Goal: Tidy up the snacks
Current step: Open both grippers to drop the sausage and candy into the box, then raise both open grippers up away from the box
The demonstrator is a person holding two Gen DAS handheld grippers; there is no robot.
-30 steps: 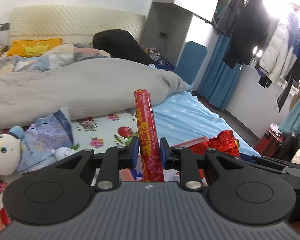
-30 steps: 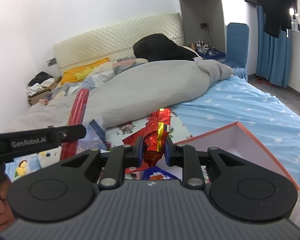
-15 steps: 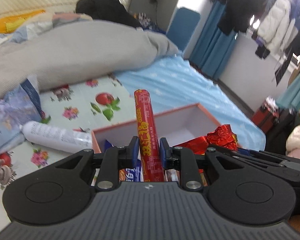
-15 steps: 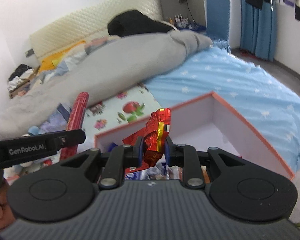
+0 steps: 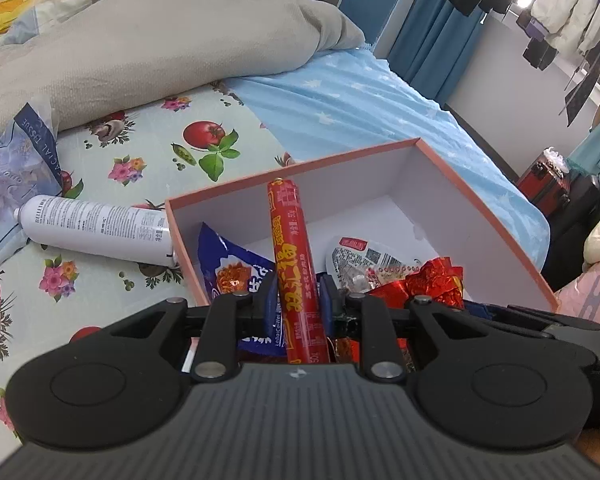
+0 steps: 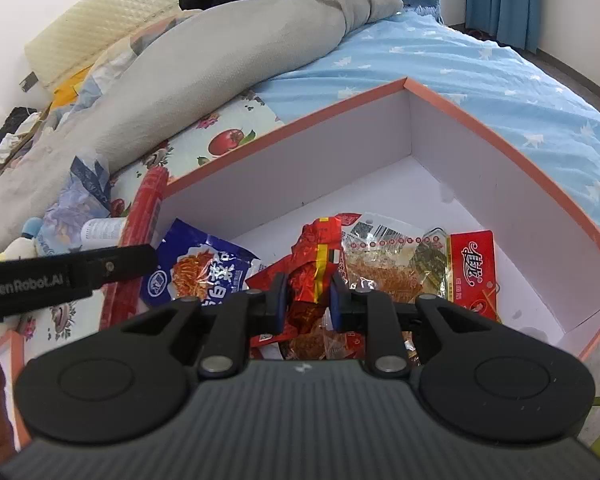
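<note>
- While the left claw (image 5: 298,300) grips the red sausage stick (image 5: 290,248) lengthwise along its fingers, the orange-rimmed box (image 5: 480,216) lies directly below and ahead.
- The right claw (image 6: 306,300), closed on a red foil packet (image 6: 312,264), hangs over the same box (image 6: 500,120), equally near.

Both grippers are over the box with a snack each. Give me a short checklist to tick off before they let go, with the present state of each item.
1. Left gripper shut on the red sausage stick: ok.
2. Right gripper shut on the red foil snack: ok.
3. Both snacks are over the open box, not the bed sheet: ok.
4. Bare floor left in the box's far half for more snacks: ok.
5. Snacks low enough to drop gently onto the blue packet and the others: cannot tell.
6. White spray can lies outside, against the box's wall, clear of the drop: ok.
</note>
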